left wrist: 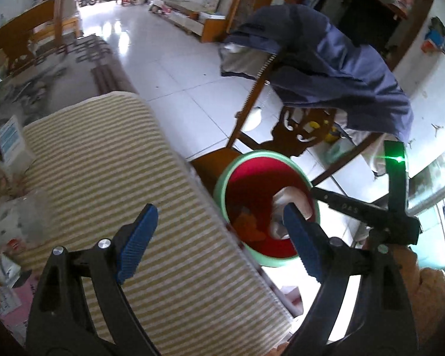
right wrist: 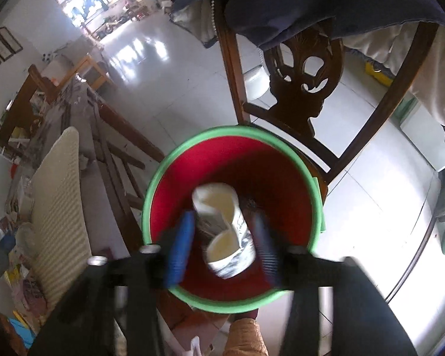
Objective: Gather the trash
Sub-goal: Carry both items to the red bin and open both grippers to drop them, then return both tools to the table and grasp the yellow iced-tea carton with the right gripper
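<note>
A red bin with a green rim (right wrist: 151, 190) stands on a wooden chair seat; it also shows in the left wrist view (left wrist: 219, 184). A crumpled white paper cup (right wrist: 222, 228) is inside the bin's mouth, between my right gripper's (right wrist: 222, 246) open blue fingers and clear of both. The cup (left wrist: 293, 201) and orange scraps (left wrist: 249, 225) show in the bin in the left wrist view. My left gripper (left wrist: 219, 237) is open and empty above a striped mat (left wrist: 118, 163), left of the bin.
A carved wooden chair back (right wrist: 299, 89) draped with a blue jacket (left wrist: 335, 68) rises behind the bin. A cluttered table (left wrist: 6, 160) lies left of the mat. White tiled floor (left wrist: 169, 68) stretches beyond. The right gripper's body (left wrist: 370, 210) shows at right.
</note>
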`<state>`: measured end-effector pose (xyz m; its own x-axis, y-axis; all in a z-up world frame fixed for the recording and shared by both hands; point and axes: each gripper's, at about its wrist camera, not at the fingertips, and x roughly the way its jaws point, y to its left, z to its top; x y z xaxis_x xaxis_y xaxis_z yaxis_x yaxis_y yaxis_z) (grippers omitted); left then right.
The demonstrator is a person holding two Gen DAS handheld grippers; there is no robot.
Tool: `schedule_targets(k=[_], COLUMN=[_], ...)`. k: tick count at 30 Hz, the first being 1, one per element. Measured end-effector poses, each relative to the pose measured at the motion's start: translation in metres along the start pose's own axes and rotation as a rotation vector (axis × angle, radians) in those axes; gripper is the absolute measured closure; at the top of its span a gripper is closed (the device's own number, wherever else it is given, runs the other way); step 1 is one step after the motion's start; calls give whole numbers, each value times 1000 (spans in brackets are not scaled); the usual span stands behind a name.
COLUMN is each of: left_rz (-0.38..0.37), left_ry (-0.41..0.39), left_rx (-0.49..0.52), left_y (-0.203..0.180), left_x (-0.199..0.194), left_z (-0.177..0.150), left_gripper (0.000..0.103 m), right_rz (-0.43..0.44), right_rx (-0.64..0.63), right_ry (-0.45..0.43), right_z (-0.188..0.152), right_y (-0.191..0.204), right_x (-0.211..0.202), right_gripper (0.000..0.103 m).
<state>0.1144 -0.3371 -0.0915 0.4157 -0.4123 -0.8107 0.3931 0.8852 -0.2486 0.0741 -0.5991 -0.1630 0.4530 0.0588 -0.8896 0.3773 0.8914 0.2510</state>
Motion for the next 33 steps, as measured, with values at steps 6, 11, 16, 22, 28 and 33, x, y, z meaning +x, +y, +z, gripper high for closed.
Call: schedule_targets(k=[6, 11, 16, 22, 28, 33], left_rz=[12, 12, 24, 47, 113, 211], left_ry=[-22, -47, -78, -139, -141, -125], left_rx=[-16, -24, -60, -127, -226, -357], left_y=[13, 29, 60, 111, 183, 246], left_x=[-15, -35, -62, -109, -152, -187], left_z=[-8, -18, -34, -55, -92, -130], left_gripper=[19, 19, 19, 19, 16, 16], right_rz=[0, 24, 52, 107, 152, 217], right_rx=[-26, -61, -134, -238, -355, -435], right_ry=[-54, -138, -203, -228, -190, -115], right_z=[3, 0, -8, -31, -77, -118], right_y=[22, 58, 113, 189, 270, 334], right_x=[-19, -47, -71, -85, -83, -70], right_gripper=[47, 42, 36, 30, 26, 26])
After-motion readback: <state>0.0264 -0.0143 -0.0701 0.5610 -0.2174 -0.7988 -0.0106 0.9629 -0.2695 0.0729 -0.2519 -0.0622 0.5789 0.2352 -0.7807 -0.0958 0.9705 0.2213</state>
